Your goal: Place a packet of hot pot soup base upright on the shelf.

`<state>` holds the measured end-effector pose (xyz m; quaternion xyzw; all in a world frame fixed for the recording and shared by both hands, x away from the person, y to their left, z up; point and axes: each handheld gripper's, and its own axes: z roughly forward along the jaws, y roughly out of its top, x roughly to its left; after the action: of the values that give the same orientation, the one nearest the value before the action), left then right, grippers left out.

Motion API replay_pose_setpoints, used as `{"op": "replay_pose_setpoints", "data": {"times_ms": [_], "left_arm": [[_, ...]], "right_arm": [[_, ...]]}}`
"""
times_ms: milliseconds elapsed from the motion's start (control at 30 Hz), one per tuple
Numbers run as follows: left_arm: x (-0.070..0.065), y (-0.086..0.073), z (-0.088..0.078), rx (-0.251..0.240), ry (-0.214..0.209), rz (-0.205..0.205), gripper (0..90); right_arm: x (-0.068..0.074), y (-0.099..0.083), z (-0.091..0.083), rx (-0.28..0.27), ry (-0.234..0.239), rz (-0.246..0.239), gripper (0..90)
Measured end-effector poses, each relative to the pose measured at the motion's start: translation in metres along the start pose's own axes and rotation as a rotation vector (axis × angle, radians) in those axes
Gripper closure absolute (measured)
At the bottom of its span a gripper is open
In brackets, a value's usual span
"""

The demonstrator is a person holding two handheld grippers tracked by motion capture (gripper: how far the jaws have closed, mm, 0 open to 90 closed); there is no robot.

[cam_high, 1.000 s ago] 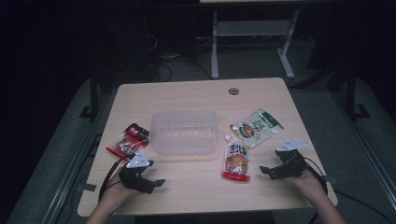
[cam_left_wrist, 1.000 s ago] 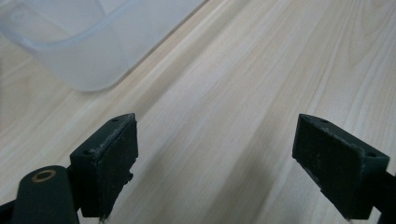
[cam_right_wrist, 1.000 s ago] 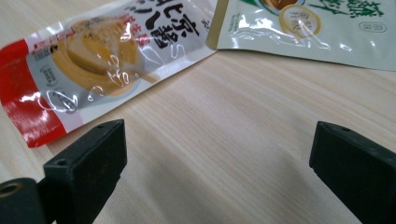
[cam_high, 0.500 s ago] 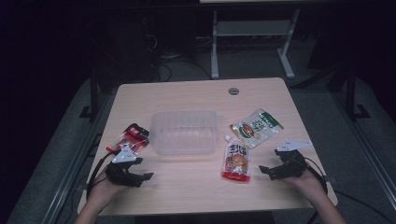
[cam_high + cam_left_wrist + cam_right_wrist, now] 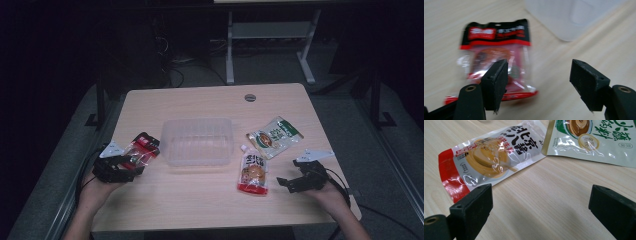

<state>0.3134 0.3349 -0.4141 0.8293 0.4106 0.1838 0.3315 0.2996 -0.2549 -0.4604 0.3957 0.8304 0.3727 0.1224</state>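
On the near left of the counter, the left gripper sits over the near end of a red packet, which lies flat just left of a clear tub. From the left gripper view, the jaws stand apart above the red packet; they have just been closing somewhat, yet no pad presses on it, and the left jaw hangs over the packet's near part while the right jaw is over bare wood. The packet has a black header with red print and a clear window; the picture is blurred, so its contents cannot be made out. The tub shows at the far right of that view, near the packet but apart from it. At the near right of the counter, the right gripper rests with a hand behind it, its jaws wide apart and empty. Just left of it lies an orange pouch with a spout at its far end and a red near edge; farther off and to the right is a green pouch, its corner just beside the orange one's spout. From the right gripper view, the orange pouch and green pouch lie flat beyond the jaws, with bare wood between the pads.
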Motion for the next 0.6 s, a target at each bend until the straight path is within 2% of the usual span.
{"op": "replay_pose_setpoints", "data": {"times_ms": [33,67,100,133,267,433,533,600], "left_arm": [[0.0,0.0,0.0,0.0,0.0,0.0,30.1],[0.006,0.003,0.002,0.007,0.025,-0.009,29.7],[0.006,0.003,0.002,0.007,0.025,-0.009,29.4],[0.012,0.005,0.006,0.003,0.039,-0.014,28.8],[0.023,0.01,0.018,0.029,0.064,-0.011,21.3],[0.031,0.013,0.031,0.049,0.07,-0.004,15.6],[0.034,0.012,0.038,0.066,0.05,-0.011,13.3],[0.033,0.01,0.045,0.105,0.051,0.006,12.5]], "right_arm": [[0.0,0.0,0.0,0.0,0.0,0.0,4.9],[0.0,0.0,0.0,0.003,0.001,-0.001,5.0],[0.0,0.0,0.0,0.003,0.001,-0.001,5.0],[0.0,0.0,0.001,0.003,0.001,0.002,5.0],[0.0,0.0,0.002,0.009,0.005,0.0,5.0],[0.0,0.0,0.002,0.009,0.006,0.008,5.1],[0.0,0.0,0.001,0.008,0.006,0.01,5.2],[0.0,0.0,0.001,0.007,0.007,0.01,5.3]]}}
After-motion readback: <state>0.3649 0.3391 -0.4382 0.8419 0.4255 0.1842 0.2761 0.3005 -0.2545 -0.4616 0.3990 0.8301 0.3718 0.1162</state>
